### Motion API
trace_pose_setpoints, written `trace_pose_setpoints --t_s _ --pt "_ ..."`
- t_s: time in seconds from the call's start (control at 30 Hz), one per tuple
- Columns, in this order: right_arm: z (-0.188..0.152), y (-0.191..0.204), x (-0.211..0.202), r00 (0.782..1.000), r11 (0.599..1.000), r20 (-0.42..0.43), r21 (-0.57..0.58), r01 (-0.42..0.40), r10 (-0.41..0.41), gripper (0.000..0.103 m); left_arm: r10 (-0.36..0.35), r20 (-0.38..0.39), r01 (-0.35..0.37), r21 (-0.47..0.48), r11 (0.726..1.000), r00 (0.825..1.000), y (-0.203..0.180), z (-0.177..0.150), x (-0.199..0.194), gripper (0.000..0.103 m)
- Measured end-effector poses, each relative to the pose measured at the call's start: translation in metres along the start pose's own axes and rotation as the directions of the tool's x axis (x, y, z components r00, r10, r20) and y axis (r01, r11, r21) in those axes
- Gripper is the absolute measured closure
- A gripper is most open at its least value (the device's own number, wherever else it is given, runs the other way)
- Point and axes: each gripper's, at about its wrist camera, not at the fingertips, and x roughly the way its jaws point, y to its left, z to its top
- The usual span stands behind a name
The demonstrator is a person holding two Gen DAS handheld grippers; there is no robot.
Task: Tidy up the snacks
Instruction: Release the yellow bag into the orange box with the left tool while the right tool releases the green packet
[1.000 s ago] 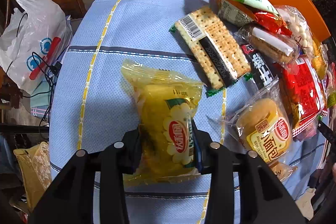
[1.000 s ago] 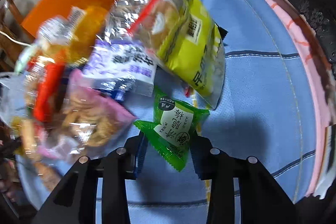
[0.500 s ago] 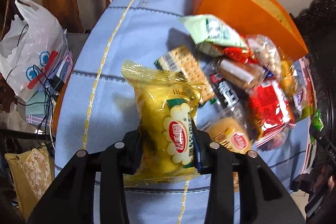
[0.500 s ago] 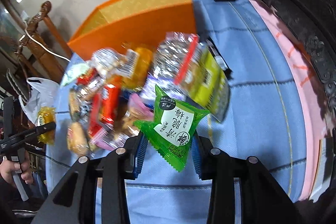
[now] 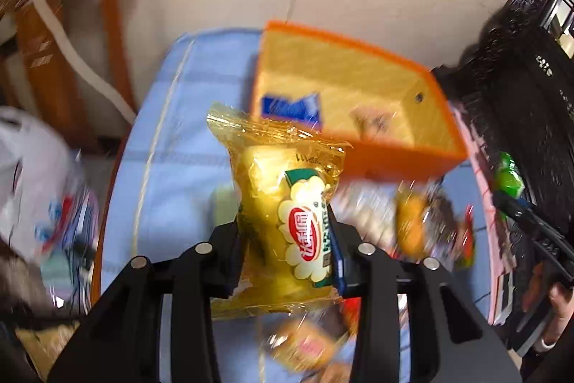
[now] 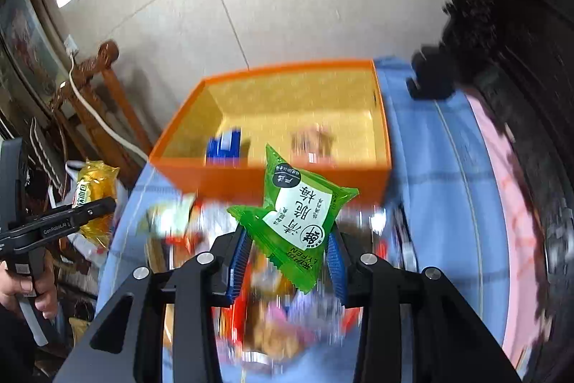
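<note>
Snacks held in both claws above the bench: yellow cake packet [image 5: 287, 225] clamped in left claw [image 5: 287, 250], green plum packet [image 6: 294, 221] clamped in right claw [image 6: 287, 257]. Below, blurred snack pile [image 6: 265, 322] on blue bench cloth [image 6: 430, 185]. Beyond, open orange box [image 6: 272, 180] with blue packet [image 6: 224, 146] inside.

both wrist views downward, sharing orange box [image 5: 391, 153]
</note>
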Motion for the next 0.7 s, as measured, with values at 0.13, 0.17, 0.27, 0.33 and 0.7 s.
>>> trace_pose_setpoints --t_s 0.13,0.17,0.27,0.33,0.7 --pt "0.047 -0.004 0.026 0.999 1.000 0.043 -0.014 0.004 -0.003 0.064 -0.009 0.021 0.008 0.042 0.999 1.000 -0.028 0.059 0.023 0.066" --pt "0.056 -0.007 0.035 0.999 1.000 0.044 -0.019 0.011 -0.011 0.064 -0.003 0.014 0.002 0.052 0.999 1.000 -0.034 0.073 0.033 0.066" --pt "0.077 -0.018 0.071 0.999 1.000 0.014 -0.009 0.030 -0.030 0.064 0.010 -0.018 -0.008 0.059 0.998 1.000 -0.047 0.098 0.064 0.066" --pt "0.084 -0.027 0.095 0.999 0.999 -0.017 0.018 0.038 -0.038 0.062 0.019 -0.046 -0.016 0.054 0.998 0.999 -0.052 0.109 0.088 0.065" --pt "0.071 -0.054 0.098 0.991 0.986 0.015 0.100 0.134 -0.137 0.018 0.087 -0.054 -0.087 0.013 0.996 0.995 -0.036 0.096 0.109 0.009"
